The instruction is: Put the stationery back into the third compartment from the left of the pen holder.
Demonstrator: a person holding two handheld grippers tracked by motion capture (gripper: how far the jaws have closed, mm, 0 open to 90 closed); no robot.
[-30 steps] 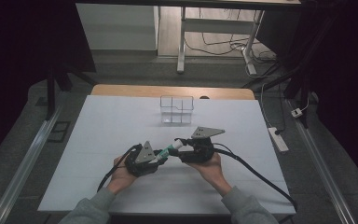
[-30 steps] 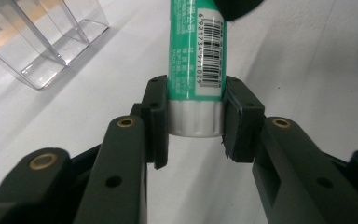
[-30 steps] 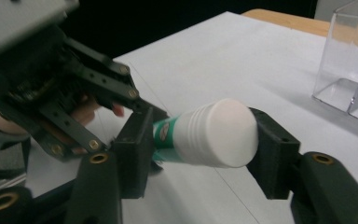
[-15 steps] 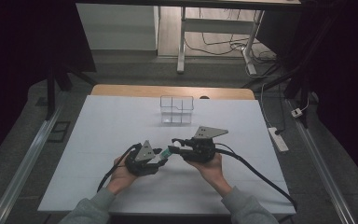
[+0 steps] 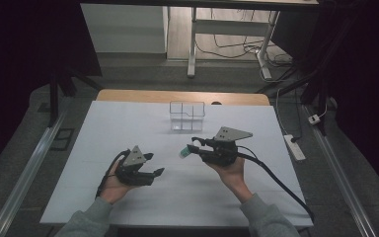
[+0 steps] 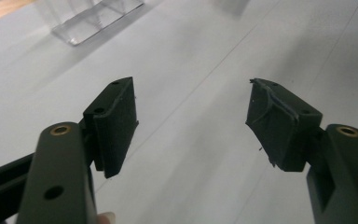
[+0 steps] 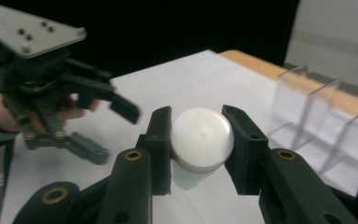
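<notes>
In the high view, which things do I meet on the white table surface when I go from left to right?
left gripper → small white-capped bottle → right gripper → power strip beside the table. The clear divided box stands farther back, so I leave it out.

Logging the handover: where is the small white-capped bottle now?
The small white-capped bottle sits clamped in the right tongs, right of table centre, short of the clear plastic organiser.

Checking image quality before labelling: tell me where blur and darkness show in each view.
High view: sharp, evenly lit white table, dark surroundings. Left gripper view: near fingers soft, clear organizer blurred. Right gripper view: white-capped bottle crisp, left gripper motion-blurred against black.
</notes>
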